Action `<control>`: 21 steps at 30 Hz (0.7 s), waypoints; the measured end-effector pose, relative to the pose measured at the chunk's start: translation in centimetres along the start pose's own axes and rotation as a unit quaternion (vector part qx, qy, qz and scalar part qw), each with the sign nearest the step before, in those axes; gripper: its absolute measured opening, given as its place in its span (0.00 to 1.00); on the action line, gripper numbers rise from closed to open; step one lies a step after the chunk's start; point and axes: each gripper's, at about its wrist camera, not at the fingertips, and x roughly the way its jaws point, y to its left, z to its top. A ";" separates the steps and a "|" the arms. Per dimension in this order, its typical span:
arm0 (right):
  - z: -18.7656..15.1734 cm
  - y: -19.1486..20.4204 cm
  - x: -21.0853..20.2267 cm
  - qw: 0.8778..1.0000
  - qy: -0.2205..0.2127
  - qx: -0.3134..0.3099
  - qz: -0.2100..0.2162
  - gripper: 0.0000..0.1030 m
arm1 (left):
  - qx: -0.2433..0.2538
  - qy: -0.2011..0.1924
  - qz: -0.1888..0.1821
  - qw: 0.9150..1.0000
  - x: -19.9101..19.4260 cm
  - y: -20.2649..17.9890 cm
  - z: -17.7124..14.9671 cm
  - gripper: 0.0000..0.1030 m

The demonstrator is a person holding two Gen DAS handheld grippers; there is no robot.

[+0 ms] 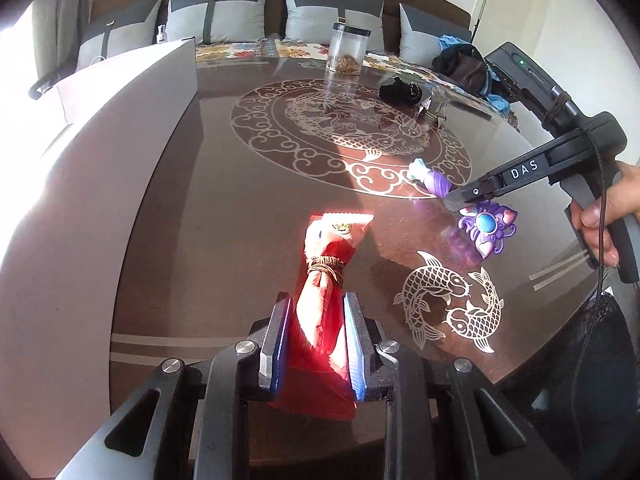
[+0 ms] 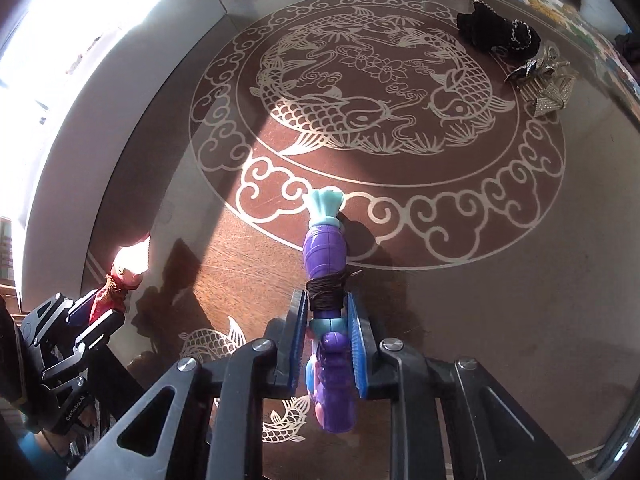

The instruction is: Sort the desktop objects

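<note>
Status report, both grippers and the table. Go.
Left gripper shut on red packet. Right gripper shut on purple toy. Black cloth and jar far across table, clear of both.

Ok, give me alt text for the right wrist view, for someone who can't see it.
The right gripper is shut on a purple toy wand bound with dark cord, above a dark glass table with fish designs. At far left the left gripper grips a red packet; a black pouch lies at the far side.
</note>
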 end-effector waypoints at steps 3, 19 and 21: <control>-0.1 0.6 0.3 1.000 0.006 -0.014 -0.013 0.46 | 0.004 -0.003 0.007 1.000 -0.5 0.0 -0.1 0.24; 0.5 6.5 -6.0 0.994 -0.074 -0.068 -0.029 0.20 | 0.021 -0.082 0.083 0.993 -7.9 2.3 3.2 0.24; 1.5 9.4 -6.8 0.993 -0.088 -0.081 -0.012 0.20 | 0.015 -0.092 0.096 0.991 -9.0 3.4 3.7 0.24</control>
